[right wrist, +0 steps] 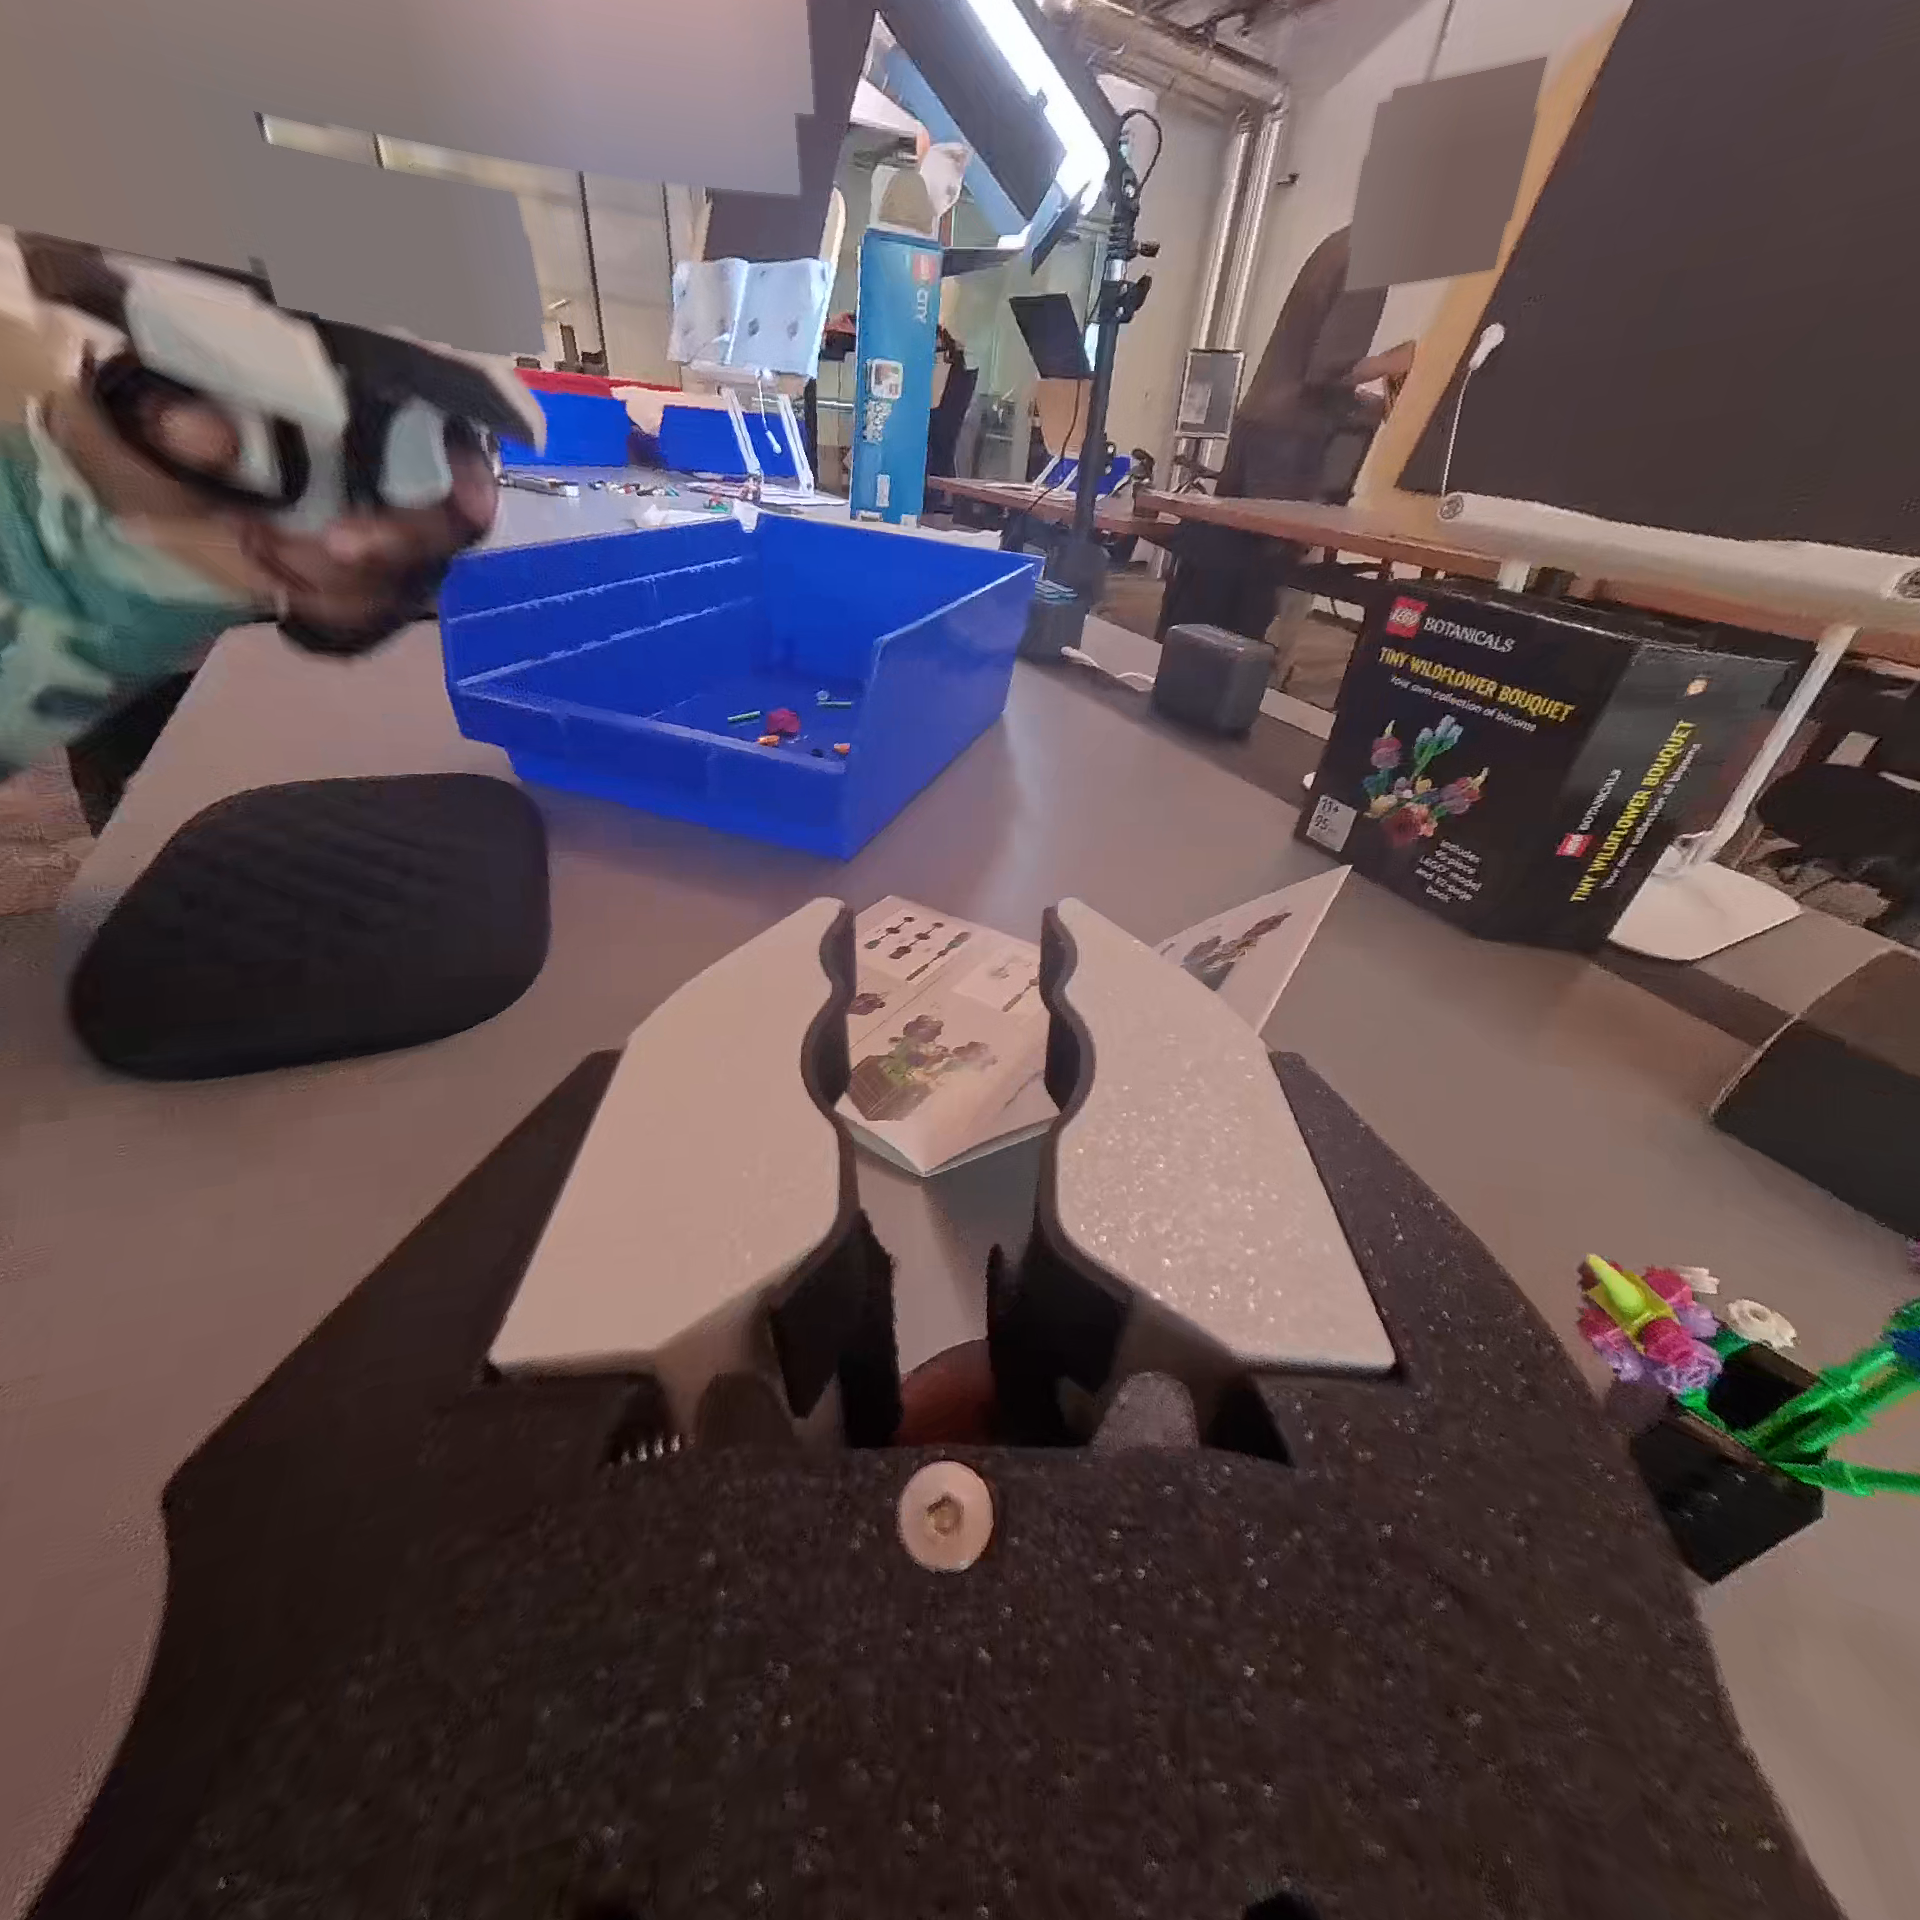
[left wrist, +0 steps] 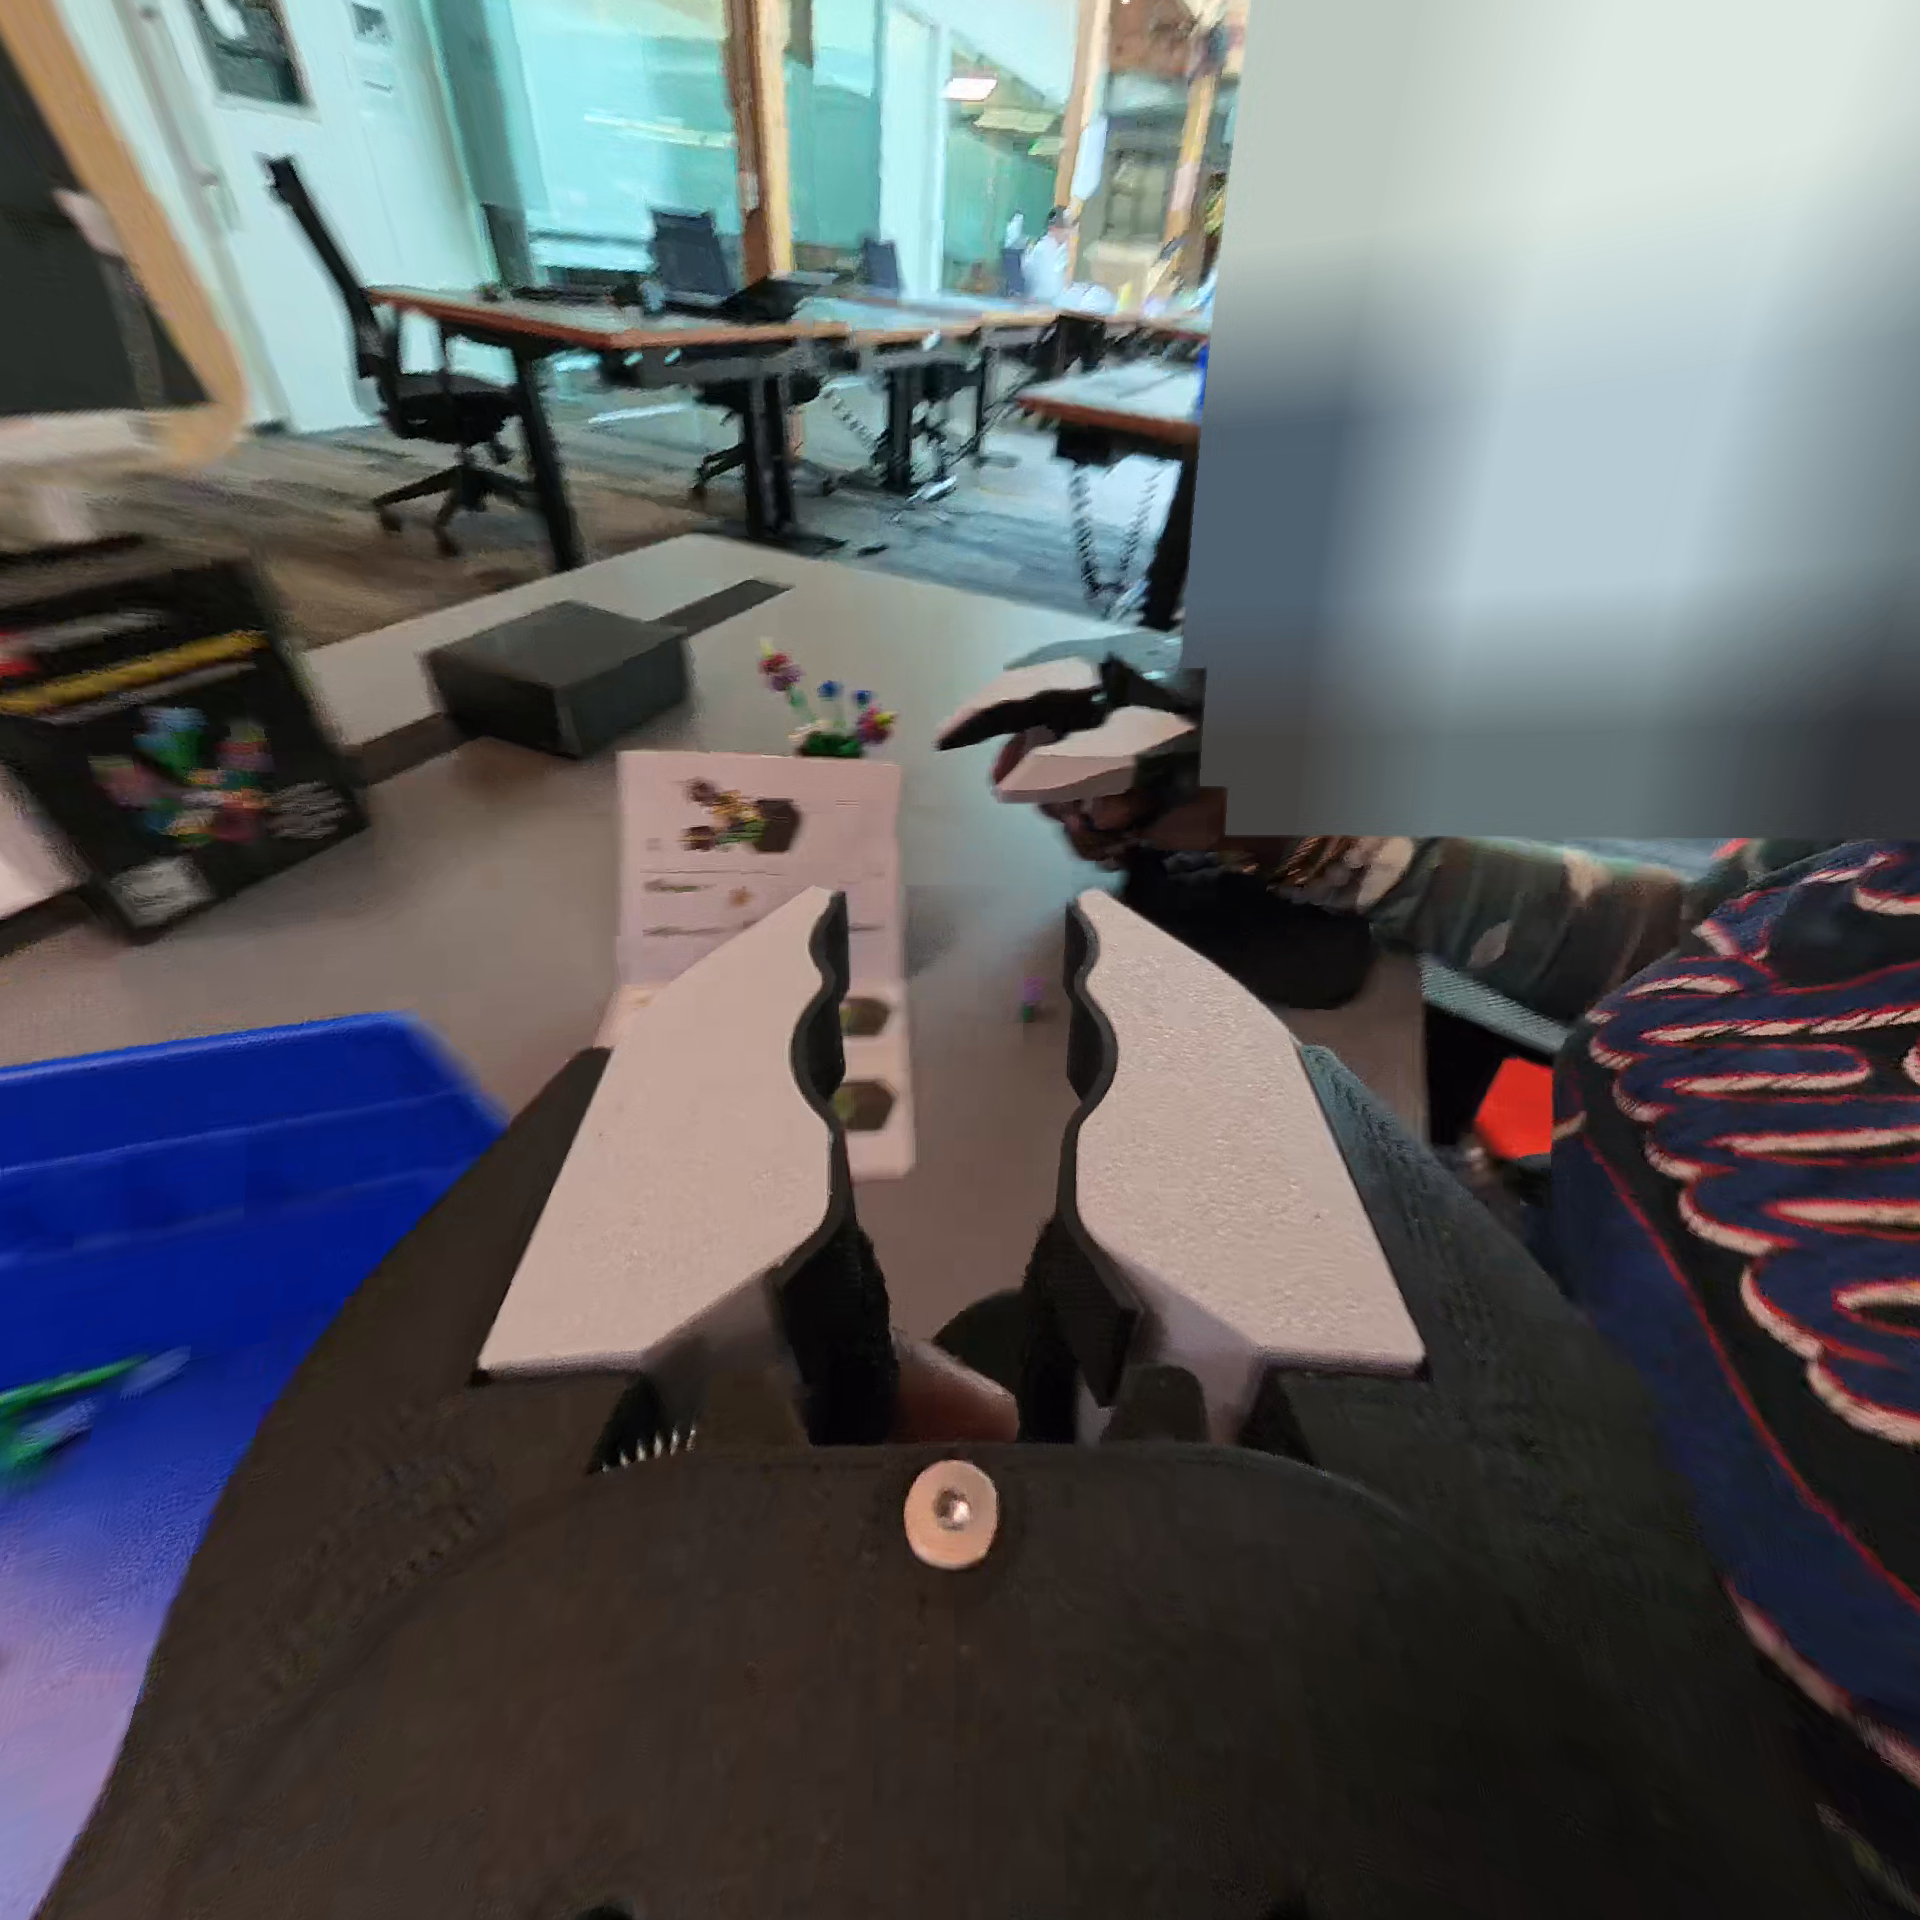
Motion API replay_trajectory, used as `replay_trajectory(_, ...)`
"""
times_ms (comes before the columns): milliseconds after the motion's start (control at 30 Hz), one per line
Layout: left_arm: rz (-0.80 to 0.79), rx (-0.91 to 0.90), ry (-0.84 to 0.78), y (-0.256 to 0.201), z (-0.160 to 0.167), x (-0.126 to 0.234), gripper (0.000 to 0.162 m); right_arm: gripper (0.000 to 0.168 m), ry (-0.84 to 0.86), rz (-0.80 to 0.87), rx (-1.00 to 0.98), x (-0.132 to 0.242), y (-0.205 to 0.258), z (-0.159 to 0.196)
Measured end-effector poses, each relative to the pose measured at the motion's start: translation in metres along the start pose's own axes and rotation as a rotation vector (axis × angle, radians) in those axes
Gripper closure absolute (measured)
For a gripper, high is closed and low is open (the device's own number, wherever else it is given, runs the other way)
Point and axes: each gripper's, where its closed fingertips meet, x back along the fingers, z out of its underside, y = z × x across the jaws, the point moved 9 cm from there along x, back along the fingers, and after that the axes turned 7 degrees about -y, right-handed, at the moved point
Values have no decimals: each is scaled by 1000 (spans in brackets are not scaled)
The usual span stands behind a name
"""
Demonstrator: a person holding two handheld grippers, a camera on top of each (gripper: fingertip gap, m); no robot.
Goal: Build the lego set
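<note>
My left gripper (left wrist: 954,920) is open and empty above the grey table, over the instruction booklet (left wrist: 758,831). My right gripper (right wrist: 943,930) is open and empty, also above the booklet (right wrist: 940,1039). The part-built lego bouquet (left wrist: 826,707) with green stems stands in a black base beyond the booklet; in the right wrist view it (right wrist: 1756,1382) is at the lower right. A small purple lego piece (left wrist: 1031,995) lies on the table by the left gripper's right finger. The right gripper (left wrist: 1049,727) shows farther off in the left wrist view; the left gripper (right wrist: 312,416) shows blurred in the right wrist view.
A blue bin (right wrist: 748,665) with several loose lego pieces stands on the table; it also shows at the left (left wrist: 208,1195). The black lego box (right wrist: 1507,769) stands at the right. A black padded cushion (right wrist: 312,925), a grey box (left wrist: 561,670) and a person's patterned sleeve (left wrist: 1766,1247) are nearby. Tip to tip, the grippers are about 20 cm apart. The small purple lego piece (left wrist: 1031,995) is about 10 cm from my right fingertips and 20 cm from my left.
</note>
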Motion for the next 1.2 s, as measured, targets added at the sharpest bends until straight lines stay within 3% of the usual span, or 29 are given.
replay_trajectory(133,-257,-157,303,52,-48,61,123,134,54,-27,27,-4,3,1)
replay_trajectory(267,-449,-136,544,132,-64,92,103,134,97,-32,60,-6,5,5)
replay_trajectory(333,-448,-69,597,167,-59,92,107,134,100,-28,52,-6,4,5)
replay_trajectory(400,-477,-11,722,203,-45,90,130,134,90,-23,43,-5,3,5)
replay_trajectory(467,-540,66,839,237,-29,87,143,134,80,-16,35,-4,1,4)
replay_trajectory(600,-587,247,949,282,2,70,144,134,73,-7,26,-2,0,4)
replay_trajectory(800,-624,241,1099,304,28,58,140,134,76,-18,22,-2,0,5)
replay_trajectory(1200,-633,402,1066,319,49,63,143,134,72,-18,27,-1,0,4)
